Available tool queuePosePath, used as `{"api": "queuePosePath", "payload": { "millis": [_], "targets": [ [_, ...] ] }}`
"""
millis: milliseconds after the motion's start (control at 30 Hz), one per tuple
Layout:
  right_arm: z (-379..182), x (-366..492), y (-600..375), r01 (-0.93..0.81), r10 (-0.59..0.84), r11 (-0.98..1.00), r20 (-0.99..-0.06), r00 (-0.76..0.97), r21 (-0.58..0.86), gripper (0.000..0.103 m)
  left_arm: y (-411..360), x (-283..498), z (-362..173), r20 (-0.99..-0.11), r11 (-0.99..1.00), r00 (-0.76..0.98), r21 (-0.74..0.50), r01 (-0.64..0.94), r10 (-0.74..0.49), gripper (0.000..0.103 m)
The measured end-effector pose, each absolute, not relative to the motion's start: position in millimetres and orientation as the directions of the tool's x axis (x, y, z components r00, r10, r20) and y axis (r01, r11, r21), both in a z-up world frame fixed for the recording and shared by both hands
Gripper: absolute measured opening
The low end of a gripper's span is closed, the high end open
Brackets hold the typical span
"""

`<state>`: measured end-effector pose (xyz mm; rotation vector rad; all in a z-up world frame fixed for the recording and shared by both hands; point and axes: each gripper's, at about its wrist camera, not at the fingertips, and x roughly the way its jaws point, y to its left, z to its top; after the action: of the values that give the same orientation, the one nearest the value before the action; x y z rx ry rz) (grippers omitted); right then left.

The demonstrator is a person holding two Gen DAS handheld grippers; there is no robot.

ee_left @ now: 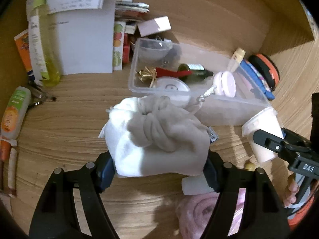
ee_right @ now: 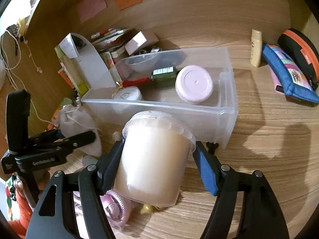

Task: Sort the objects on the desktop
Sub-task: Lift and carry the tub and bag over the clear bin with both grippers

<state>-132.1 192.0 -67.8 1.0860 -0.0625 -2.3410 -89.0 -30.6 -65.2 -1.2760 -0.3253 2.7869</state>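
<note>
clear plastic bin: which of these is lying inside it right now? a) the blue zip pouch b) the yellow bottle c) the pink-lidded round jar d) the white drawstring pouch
c: the pink-lidded round jar lies inside the clear plastic bin, beside a dark green bottle.

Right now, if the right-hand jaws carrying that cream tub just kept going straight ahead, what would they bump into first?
Probably the near wall of the clear plastic storage box, directly beyond the cream plastic tub in the right gripper; depth is uncertain.

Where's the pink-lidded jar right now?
The pink-lidded jar stands inside the clear bin, toward its right end in the right wrist view, beside the dark green bottle.
</note>
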Motion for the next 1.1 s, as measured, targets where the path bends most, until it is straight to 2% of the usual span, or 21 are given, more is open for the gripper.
{"api": "queuePosePath", "payload": {
  "millis": [500, 1100],
  "targets": [
    [-34, -124, 203, 0.463, -0.517, -0.845, -0.627, -0.582, 0.268, 0.067, -40, -72, -20, -0.651, -0.968, -0.747, -0.246, 0.039, 0.136, 0.074],
    [-14, -147, 215, 0.458, -0.525, -0.845, -0.585, -0.618, 0.275, 0.064, -39, -102, 15, -0.591, -0.969, -0.796, -0.248, 0.025, 0.13, 0.074]
  ]
}}
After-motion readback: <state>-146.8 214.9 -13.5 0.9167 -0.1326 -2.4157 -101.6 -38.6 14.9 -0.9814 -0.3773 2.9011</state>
